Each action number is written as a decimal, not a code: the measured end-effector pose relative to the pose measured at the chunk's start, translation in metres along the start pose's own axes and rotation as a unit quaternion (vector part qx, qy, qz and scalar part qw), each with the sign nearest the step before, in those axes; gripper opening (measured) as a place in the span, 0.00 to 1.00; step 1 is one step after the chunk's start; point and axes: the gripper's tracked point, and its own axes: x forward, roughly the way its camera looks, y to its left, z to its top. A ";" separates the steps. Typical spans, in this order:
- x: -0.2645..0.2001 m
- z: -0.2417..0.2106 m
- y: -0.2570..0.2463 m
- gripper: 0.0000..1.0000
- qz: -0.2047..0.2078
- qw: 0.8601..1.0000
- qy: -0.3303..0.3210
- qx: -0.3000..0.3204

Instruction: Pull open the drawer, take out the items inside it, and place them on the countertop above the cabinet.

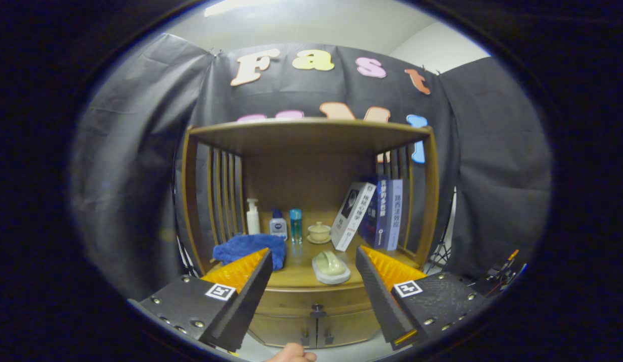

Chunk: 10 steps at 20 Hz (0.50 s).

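A wooden cabinet (311,151) stands ahead, with a shelf-like countertop (296,274) under its roof. Below the countertop runs the drawer front (291,301), closed, with a small dark knob (317,307). My gripper (314,256) is open, held in front of the countertop, fingers spread wide with nothing between them. On the countertop lie a blue cloth (251,246) by the left finger and a pale green soap on a white dish (331,266) between the fingers. The drawer's inside is hidden.
At the back of the countertop stand a white pump bottle (252,216), a small white bottle (278,224), a blue glass (295,225), a lidded cup (319,232) and leaning books (371,213). Two cupboard doors (311,329) sit under the drawer. A hand (291,354) shows below. A tripod (442,251) stands right.
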 end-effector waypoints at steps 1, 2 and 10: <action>-0.009 0.010 0.000 0.98 0.002 1.000 -0.009 0.005; -0.018 0.017 -0.002 0.98 0.003 1.000 -0.014 0.013; -0.066 0.023 -0.036 0.98 -0.021 0.999 -0.026 0.018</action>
